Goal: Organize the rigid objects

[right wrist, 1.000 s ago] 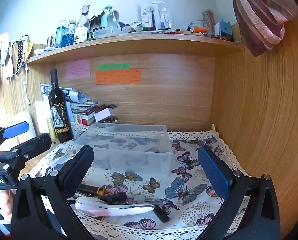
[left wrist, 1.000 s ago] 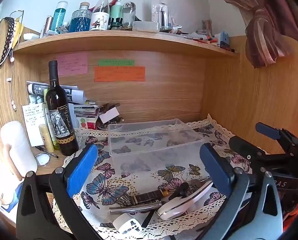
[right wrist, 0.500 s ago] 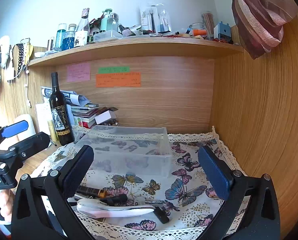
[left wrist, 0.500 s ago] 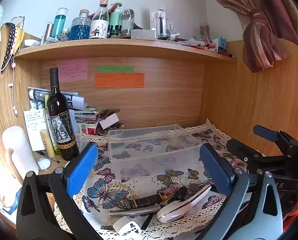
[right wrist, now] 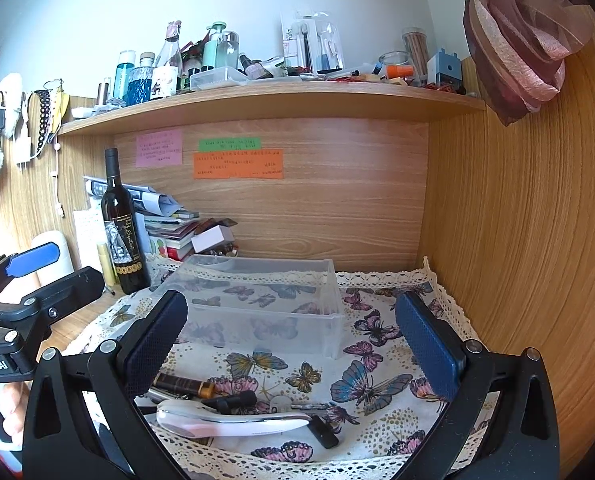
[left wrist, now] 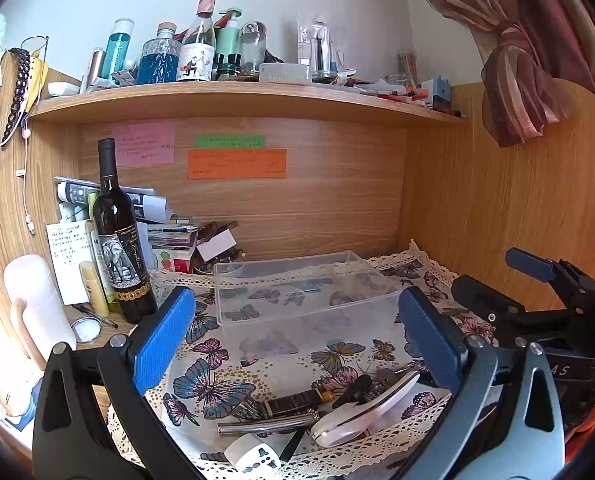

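Clear plastic bin (left wrist: 305, 292) empty on butterfly cloth (left wrist: 281, 364), behind a heap: white handheld mirror (right wrist: 233, 424), brown tube (right wrist: 185, 386), metal tube (left wrist: 265, 426). Left gripper (left wrist: 297, 344) and right gripper (right wrist: 293, 344) spread wide, holding nothing, touching nothing.

A clear plastic bin (left wrist: 297, 292) sits empty and upright on a butterfly-print cloth (left wrist: 213, 384), open side up. Near the cloth's lace front edge lies a loose cluster: a white hand mirror (left wrist: 361, 416) resting face down, a dark brown tube with a gold band (left wrist: 297, 402), a metal rod (left wrist: 265, 426), a white plug adapter (left wrist: 255, 454) and a small black piece (left wrist: 353, 390).
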Action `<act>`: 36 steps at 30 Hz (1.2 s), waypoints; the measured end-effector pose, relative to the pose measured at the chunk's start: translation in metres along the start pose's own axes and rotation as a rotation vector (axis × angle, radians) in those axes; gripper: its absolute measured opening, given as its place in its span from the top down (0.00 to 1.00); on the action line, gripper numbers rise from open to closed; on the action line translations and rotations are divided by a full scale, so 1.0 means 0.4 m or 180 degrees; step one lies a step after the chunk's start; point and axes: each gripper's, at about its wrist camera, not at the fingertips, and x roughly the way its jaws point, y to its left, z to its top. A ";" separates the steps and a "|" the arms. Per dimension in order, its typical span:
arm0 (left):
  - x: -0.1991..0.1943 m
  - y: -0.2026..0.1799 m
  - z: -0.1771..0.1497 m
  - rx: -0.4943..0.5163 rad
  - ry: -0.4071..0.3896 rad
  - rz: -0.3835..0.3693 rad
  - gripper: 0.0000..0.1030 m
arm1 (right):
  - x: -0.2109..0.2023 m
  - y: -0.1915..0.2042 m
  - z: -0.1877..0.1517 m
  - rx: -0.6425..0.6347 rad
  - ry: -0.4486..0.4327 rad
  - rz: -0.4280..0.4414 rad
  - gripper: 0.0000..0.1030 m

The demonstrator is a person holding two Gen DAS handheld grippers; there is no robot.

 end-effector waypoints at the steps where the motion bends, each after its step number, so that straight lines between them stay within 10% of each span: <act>1: 0.000 -0.001 0.000 -0.0001 -0.0003 0.0002 0.00 | -0.001 0.000 0.000 0.0002 -0.0004 -0.0002 0.00; 36: -0.006 -0.005 0.001 -0.0023 -0.0026 -0.0022 0.00 | -0.006 -0.001 0.002 0.0036 -0.0035 0.0030 0.00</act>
